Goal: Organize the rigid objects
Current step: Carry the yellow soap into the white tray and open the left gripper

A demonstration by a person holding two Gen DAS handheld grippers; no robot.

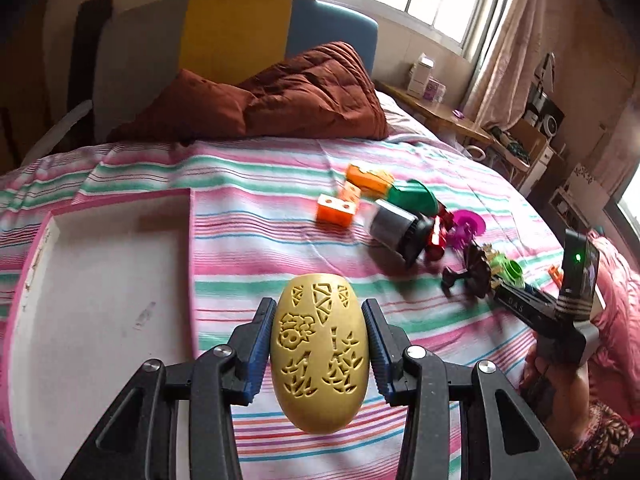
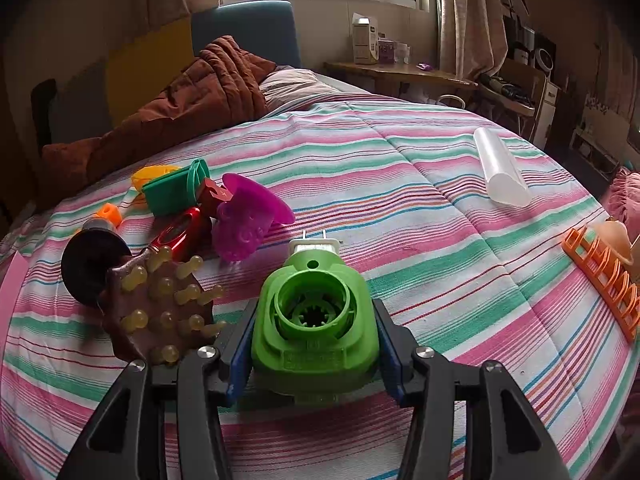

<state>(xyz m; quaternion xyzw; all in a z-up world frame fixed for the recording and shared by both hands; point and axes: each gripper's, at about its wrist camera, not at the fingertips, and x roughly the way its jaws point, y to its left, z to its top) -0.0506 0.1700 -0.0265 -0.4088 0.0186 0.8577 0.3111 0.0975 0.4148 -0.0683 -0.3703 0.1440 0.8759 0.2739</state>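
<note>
Egg [image 1: 319, 354] hangs beside tray edge [image 1: 191, 248], over bare bedspread [image 1: 256, 240].

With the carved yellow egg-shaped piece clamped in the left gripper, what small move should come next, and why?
Probably carry the carved yellow egg-shaped piece leftward over the pink-rimmed white tray and release it there. The left gripper is shut on it above the striped bedspread, the tray lies just beside it, and it looks empty.

Bare bedspread [image 1: 248, 240] lies between pink tray [image 1: 191, 248] and toy heap [image 1: 404, 220].
</note>
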